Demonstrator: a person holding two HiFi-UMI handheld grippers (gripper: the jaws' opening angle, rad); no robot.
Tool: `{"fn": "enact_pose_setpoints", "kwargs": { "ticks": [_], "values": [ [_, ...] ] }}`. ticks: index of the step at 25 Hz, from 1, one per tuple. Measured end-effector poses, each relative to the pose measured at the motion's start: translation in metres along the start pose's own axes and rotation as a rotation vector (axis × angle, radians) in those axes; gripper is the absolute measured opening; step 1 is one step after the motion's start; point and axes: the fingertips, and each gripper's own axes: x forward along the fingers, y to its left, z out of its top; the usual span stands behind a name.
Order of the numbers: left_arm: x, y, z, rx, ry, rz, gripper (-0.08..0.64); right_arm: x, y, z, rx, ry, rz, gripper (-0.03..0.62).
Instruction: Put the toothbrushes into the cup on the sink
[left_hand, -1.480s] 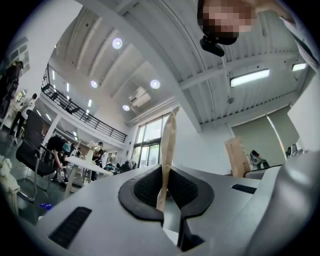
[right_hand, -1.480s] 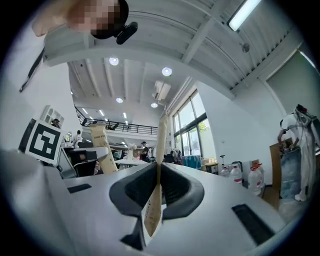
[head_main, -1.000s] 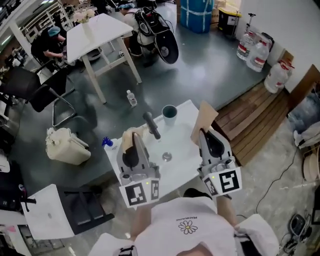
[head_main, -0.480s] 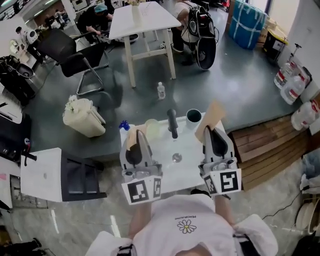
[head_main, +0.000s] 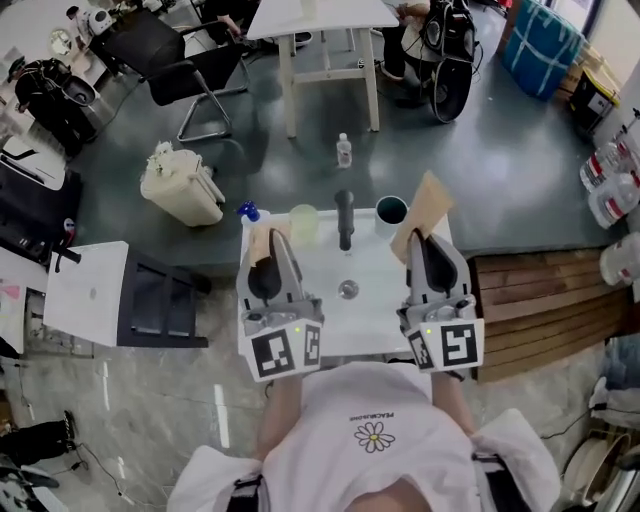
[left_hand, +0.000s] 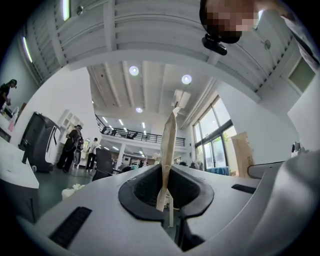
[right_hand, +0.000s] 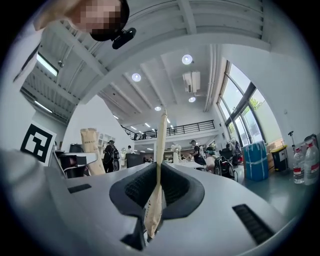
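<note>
Over the white worktop (head_main: 380, 325) with its sink, both hands are up and both are loaded. The left tongs (head_main: 270, 262) are clamped on a flat tan paper packet (head_main: 259, 243). The left gripper view confirms it: the dark pads (left_hand: 145, 187) are pinched tight on the packet (left_hand: 169, 150), which stands up on edge between them. Same story on the other side. The right tongs (head_main: 430, 262) are closed on a second tan packet (head_main: 423, 208), and in the right gripper view that packet (right_hand: 161, 145) runs straight up out of the grip, its lower end poking down below the pads. What is inside either packet I can't tell.

Now the targets. A pale yellow-green cup (head_main: 303, 222) sits at the back of the worktop, just left of the dark faucet (head_main: 345, 220). A dark teal cup (head_main: 391, 210) sits just right of it, close beside the right-hand packet. The drain (head_main: 348, 290) lies between the two grippers. Both packets are held above the worktop, neither in a cup. A water bottle (head_main: 344, 150) stands on the floor beyond.
</note>
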Motion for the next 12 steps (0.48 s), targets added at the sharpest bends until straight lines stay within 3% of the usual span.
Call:
{"fn": "enact_pose_setpoints", "kwargs": {
  "ticks": [12],
  "values": [
    [0.003,-0.018,-0.009,0.023,0.003,0.033,0.035,-0.002,-0.019,-0.013,0.012,0.015,0.032,0.028]
  ]
}}
